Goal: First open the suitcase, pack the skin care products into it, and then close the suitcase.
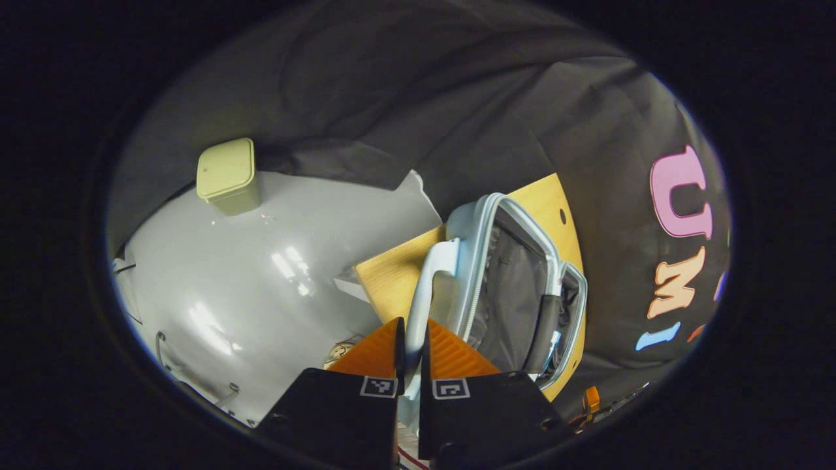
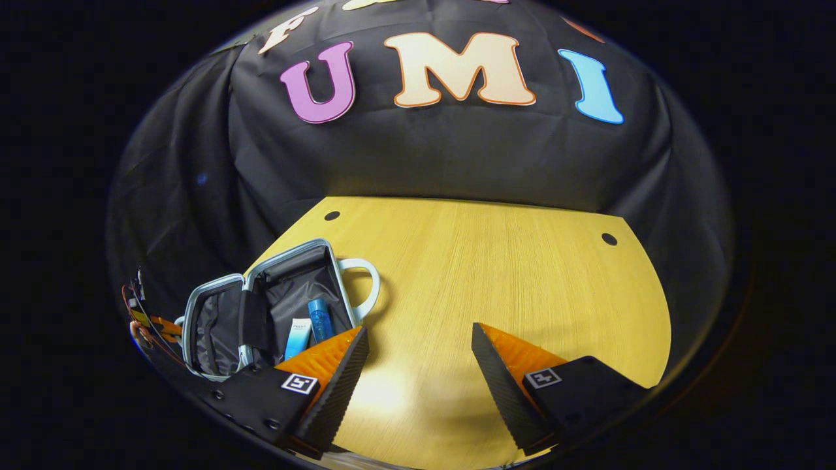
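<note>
— Left gripper (image 1: 411, 339)? 
— Nearly closed; suitcase (image 2: 261, 307) handle (image 1: 424, 287) seen between the fingers, grip not confirmed.
— Right gripper (image 2: 418, 346)? 
— Spread wide, nothing held, above table (image 2: 496, 261). Suitcase lies open; two tubes (image 2: 310, 329) packed inside.

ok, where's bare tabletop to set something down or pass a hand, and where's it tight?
Free: the wooden table from the suitcase's handle rightward to its far and right edges, including between the open right tool fingers. Crowded: the table's left corner, taken by the open suitcase holding a blue bottle and a white tube. The left tool is shut on that handle.
</note>
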A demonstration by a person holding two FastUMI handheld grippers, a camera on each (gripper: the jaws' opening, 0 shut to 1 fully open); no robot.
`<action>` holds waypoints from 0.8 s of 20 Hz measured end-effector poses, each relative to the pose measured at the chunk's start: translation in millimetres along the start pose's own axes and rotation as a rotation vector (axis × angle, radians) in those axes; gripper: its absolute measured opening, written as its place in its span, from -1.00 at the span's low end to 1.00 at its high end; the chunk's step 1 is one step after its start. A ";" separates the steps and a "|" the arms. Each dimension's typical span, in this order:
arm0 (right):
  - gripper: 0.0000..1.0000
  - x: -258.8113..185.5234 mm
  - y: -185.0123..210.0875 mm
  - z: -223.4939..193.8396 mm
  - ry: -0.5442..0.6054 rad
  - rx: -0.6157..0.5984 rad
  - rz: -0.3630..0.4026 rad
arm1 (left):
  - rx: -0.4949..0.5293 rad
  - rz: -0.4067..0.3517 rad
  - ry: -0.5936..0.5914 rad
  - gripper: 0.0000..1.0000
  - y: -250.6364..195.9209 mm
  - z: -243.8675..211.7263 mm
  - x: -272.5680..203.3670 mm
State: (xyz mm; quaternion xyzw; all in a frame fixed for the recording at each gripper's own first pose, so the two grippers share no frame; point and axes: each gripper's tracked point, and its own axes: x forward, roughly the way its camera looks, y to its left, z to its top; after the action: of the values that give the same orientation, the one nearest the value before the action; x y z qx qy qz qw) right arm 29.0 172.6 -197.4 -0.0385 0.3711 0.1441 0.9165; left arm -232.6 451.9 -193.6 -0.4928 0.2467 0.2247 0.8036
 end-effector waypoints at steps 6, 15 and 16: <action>0.90 -1.0 -13.6 -4.2 -0.007 0.038 0.007 | 0.027 -0.101 -0.100 -0.91 -67.9 14.9 -49.7; 0.97 -12.4 -42.1 -2.1 -0.043 0.082 0.006 | 0.214 -0.184 -0.134 -0.89 -176.2 -2.6 -89.3; 0.97 -14.4 -46.0 -4.5 -0.045 0.089 0.004 | 0.241 -0.196 -0.128 -0.89 -189.4 -8.2 -92.8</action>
State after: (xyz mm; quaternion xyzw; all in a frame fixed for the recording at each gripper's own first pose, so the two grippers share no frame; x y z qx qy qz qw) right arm 29.6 124.5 -192.4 0.0061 0.3567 0.1304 0.9251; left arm -191.7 355.3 -10.5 -0.3994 0.1710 0.1451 0.8889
